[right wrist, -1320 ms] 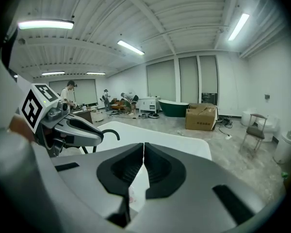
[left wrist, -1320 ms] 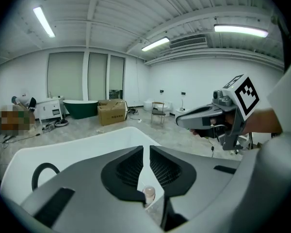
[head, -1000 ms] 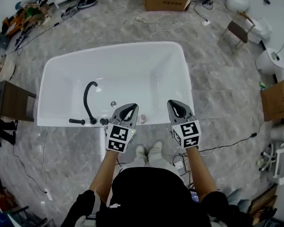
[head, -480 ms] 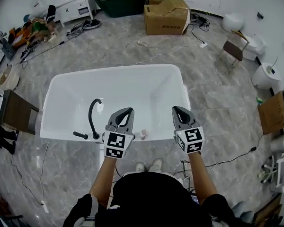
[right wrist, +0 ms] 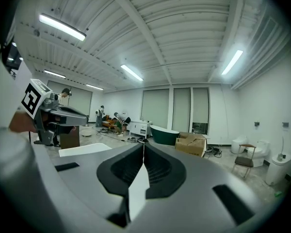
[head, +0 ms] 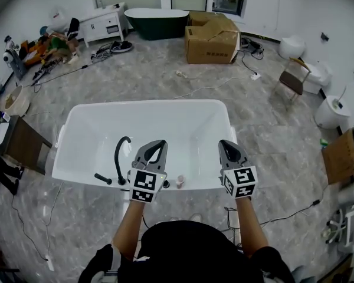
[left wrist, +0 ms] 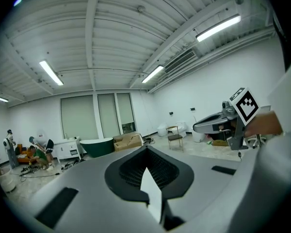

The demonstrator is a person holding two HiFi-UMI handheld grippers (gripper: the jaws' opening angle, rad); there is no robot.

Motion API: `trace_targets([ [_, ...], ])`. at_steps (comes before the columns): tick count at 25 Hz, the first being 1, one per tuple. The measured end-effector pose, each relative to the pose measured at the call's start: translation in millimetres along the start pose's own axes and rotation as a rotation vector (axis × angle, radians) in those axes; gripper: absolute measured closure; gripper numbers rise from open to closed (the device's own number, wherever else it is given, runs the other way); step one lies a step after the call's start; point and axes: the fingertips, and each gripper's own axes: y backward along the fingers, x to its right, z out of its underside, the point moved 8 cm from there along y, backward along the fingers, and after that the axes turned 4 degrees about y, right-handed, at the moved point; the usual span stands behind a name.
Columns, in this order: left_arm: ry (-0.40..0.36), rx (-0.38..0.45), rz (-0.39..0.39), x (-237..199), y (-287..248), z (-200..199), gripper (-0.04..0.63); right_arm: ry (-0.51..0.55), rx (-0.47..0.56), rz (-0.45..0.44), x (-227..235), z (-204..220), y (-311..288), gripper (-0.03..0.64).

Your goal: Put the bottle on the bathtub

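Observation:
A small pale bottle stands upright on the near rim of the white bathtub, between my two grippers. The left gripper is shut and empty, just left of the bottle and above the rim. About as far to the bottle's right, my right gripper is also shut and holds nothing. Both gripper views look level across the room, so neither shows the bottle. The left gripper view has its own closed tips and the right gripper off to the side. Closed tips fill the right gripper view.
A black curved faucet rises from the tub's near rim at the left. A brown cabinet stands beside the tub's left end. Farther off are a cardboard box, a dark green tub, a chair and toilets. Cables cross the floor.
The head view has tilted up, so the tub and bottle sit lower in the picture and more of the room shows. Both grippers stay shut beside the bottle.

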Motion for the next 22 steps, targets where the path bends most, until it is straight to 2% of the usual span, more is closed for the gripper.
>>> trace_targets([
  [8,0.089,0.040,0.010,3.7,3.6,-10.4,0.581,0.010,0.012,-0.006,2.9,-5.3,6.7,0.594],
  [22,0.117,0.053,0.005,3.8,2.7,-9.3,0.581,0.012,0.018,-0.010,2.1,-7.3,6.3,0.594],
])
